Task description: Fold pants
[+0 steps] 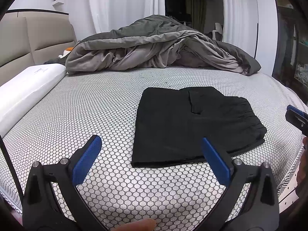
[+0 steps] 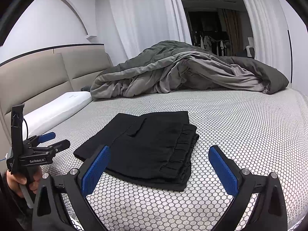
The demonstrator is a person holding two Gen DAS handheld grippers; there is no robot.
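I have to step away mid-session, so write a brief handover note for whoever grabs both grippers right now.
Left gripper: jaws open, empty, hovering over the mattress just short of the pants.
Right gripper: jaws open, empty, hovering at the pants' near edge.
Pants: black, lying flat in a compact folded stack on the mattress, waistband layers at the right side.
Done: folding looks complete.
Left: perhaps only tidy the edges, then withdraw.

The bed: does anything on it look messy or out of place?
Only the grey duvet, heaped in a rumpled pile at the far side. The black pants lie folded flat on the mattress, both grippers open and clear of them.
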